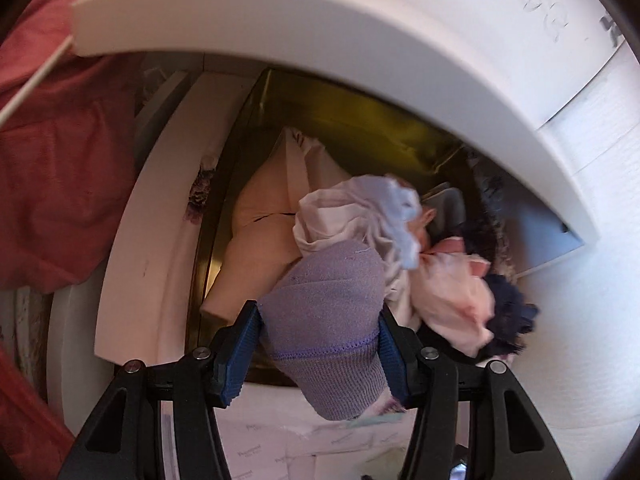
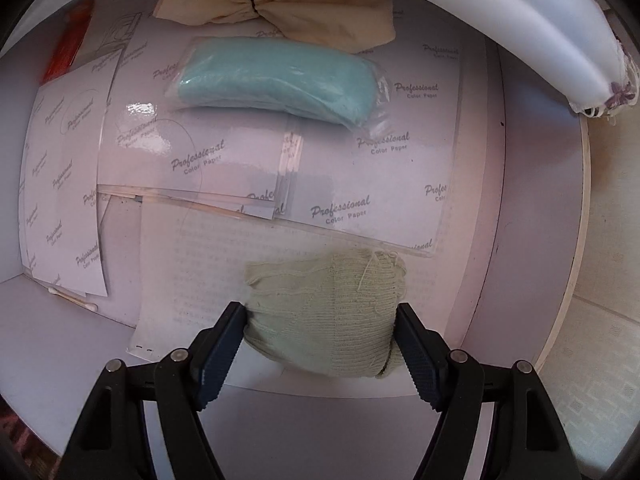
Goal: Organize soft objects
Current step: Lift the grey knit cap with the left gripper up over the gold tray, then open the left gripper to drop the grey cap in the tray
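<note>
Left gripper (image 1: pixel 318 354) fingers clamp one purple sock (image 1: pixel 324 320) above a clothes-filled drawer (image 1: pixel 360 120); right gripper (image 2: pixel 320 354) fingers clamp one green sock (image 2: pixel 324 316), with one teal packet (image 2: pixel 280 80) beyond it.

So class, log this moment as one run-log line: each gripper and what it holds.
left gripper: shut on purple sock bundle | right gripper: shut on pale green sock bundle

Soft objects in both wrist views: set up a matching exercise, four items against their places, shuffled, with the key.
Items:
1. purple sock
2. pale green knit bundle
3. teal cloth in a clear bag
4. cream tied fabric

Places:
A. at the far edge of the printed paper
B. between the left tongs
C. on the printed paper, mid-shelf
D. between the right tongs

Pairs: 1-B, 2-D, 3-C, 4-A
</note>
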